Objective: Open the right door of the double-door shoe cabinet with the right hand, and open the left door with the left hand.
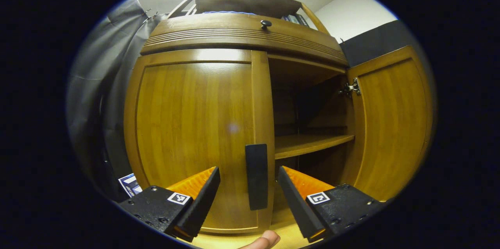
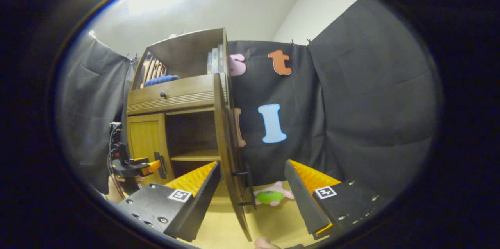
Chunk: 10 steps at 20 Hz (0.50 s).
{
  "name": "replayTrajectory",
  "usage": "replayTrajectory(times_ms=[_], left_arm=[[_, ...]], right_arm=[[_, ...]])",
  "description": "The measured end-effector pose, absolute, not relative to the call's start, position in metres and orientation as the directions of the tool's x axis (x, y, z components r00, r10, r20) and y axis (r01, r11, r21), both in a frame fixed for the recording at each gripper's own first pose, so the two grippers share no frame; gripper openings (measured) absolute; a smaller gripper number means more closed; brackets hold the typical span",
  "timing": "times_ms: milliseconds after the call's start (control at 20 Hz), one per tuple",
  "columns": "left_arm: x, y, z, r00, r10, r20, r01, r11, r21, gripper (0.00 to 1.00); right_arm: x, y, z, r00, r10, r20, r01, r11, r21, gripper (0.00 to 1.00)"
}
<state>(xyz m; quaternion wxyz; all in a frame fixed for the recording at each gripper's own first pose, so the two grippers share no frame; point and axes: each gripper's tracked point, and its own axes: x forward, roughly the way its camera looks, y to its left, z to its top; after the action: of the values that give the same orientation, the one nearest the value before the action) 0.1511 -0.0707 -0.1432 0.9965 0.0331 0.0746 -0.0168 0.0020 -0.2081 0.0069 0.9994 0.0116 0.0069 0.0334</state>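
In front of my left gripper (image 1: 249, 198), the cabinet (image 1: 242, 38) has two doors: the left door (image 1: 195, 135) closed, its handle (image 1: 256, 176) between my spread fingers, untouched; the right door (image 1: 390, 124) swung open. My right gripper (image 2: 252, 198) gapes wide around that door's edge, gripping nothing. One plush toy (image 2: 273, 196) lies beyond.
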Motion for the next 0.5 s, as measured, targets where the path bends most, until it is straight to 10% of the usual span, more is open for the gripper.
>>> replayTrajectory(times_ms=[200,400,500], left_arm=[[0.162,-0.082,-0.152,0.988,-0.068,-0.139,0.073,0.997,0.033,0.82],[0.175,-0.070,-0.174,0.981,-0.053,-0.187,0.066,0.996,0.066,0.42],[0.180,-0.075,-0.168,0.987,-0.062,-0.146,0.068,0.997,0.036,0.38]], right_arm=[[-0.026,-0.151,0.001,0.994,0.107,0.000,-0.107,0.994,-0.037,0.98],[-0.071,-0.086,-0.014,0.978,0.210,-0.009,-0.209,0.978,0.010,0.94],[-0.093,-0.072,-0.016,0.981,0.196,0.005,-0.195,0.979,-0.050,0.98]])
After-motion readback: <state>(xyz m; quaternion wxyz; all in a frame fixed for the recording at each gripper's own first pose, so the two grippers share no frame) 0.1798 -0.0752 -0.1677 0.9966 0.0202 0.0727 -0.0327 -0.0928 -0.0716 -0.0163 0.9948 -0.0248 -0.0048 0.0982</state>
